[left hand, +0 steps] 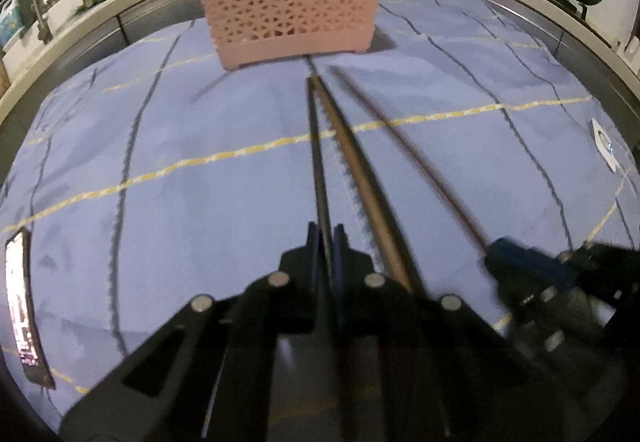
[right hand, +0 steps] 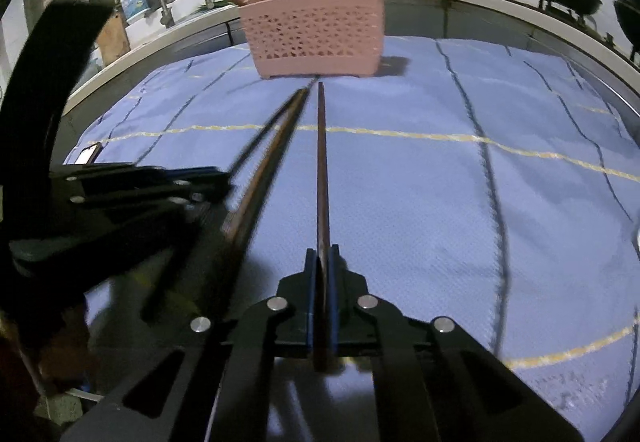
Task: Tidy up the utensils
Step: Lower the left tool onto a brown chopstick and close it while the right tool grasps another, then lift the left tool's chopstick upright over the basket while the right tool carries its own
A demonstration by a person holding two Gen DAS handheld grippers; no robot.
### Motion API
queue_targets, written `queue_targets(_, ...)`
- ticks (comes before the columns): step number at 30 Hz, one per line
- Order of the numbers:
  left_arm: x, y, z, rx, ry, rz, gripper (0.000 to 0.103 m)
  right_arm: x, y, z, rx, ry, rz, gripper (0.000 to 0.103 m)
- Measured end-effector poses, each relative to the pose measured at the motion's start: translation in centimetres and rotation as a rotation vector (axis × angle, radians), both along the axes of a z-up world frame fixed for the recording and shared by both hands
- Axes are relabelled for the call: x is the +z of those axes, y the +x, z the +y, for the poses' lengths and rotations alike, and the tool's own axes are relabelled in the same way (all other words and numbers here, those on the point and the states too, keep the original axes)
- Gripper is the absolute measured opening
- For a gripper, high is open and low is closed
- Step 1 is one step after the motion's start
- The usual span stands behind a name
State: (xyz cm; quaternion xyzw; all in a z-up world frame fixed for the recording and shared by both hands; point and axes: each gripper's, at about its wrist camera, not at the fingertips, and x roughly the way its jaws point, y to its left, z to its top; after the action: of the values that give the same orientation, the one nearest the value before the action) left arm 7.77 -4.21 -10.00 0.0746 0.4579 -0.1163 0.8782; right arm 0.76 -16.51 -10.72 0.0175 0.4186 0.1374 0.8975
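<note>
- Left gripper (left hand: pixel 329 242), bottom centre of its view: jaws closed on a dark chopstick (left hand: pixel 318 146).
- Right gripper (right hand: pixel 323 262), bottom centre of its view: jaws closed on a brown chopstick (right hand: pixel 321 162).
- A third chopstick (left hand: pixel 352 170) lies between them on the blue cloth (left hand: pixel 160 146).
- Pink basket (left hand: pixel 290 8), top centre, holds upright chopsticks.

Ahead of the left gripper's fingers (left hand: pixel 313 242), at the far edge of the blue checked cloth (left hand: pixel 180 202), stands the pink perforated plastic basket (left hand: pixel 292 14) with wooden sticks in it. A dark thin chopstick (left hand: pixel 318 162) runs forward from between those fingers; a brown wooden chopstick (left hand: pixel 356 178) lies just right of it. Further right, a reddish-brown chopstick (right hand: pixel 322 170) extends from between the right gripper's fingers (right hand: pixel 311 266). A phone (left hand: pixel 24 318) lies far left on the cloth.
</note>
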Motion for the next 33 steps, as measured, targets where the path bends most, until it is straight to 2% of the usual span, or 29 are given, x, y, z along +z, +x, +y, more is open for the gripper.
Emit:
queue_targets(3,0.0,-1.2,1.5,0.0,-0.007,0.024,0.007,0.0,-1.4,-1.7,0.005,0.026,0.043,0.006)
queue_targets(6,0.0,-1.8,2.5,-0.009,0.003,0.03,0.02,-0.2,-2.4,-2.9,0.019,0.063,0.073,0.007)
queue_targets(9,0.0,-0.6,2.1,-0.019,0.035,0.016,0.023,0.1,-1.1,-2.5,0.046,0.054,0.095,0.007)
queue_targets(14,0.3,2.6,1.3,-0.024,0.056,0.006,0.022,0.5,4.2,-1.4,0.066,0.074,0.133,0.008)
queue_targets(19,0.5,6.3,0.9,-0.027,0.026,0.006,0.023,1.0,10.9,0.3,0.061,0.068,0.137,0.008)
queue_targets(20,0.5,7.0,1.0,-0.027,0.01,0.007,0.021,1.0,11.8,0.6,0.066,0.074,0.132,0.008)
queue_targets(21,0.5,7.6,0.9,-0.029,-0.003,0.003,0.009,1.0,12.6,0.9,0.074,0.083,0.128,0.008)
queue_targets(24,0.6,8.9,0.7,-0.032,-0.029,0.015,0.005,0.9,14.6,1.7,0.079,0.09,0.109,0.005)
queue_targets(26,1.3,9.1,0.9,-0.036,-0.058,0.017,0.005,1.2,15.1,1.4,0.07,0.143,0.123,0.005)
queue_targets(29,4.8,7.8,1.9,-0.041,-0.104,-0.078,0.005,4.0,13.8,0.2,0.064,0.202,0.038,0.005)
queue_targets(33,11.0,4.7,3.7,-0.037,-0.199,-0.216,0.005,9.2,10.1,-1.6,0.063,0.257,-0.152,0.005)
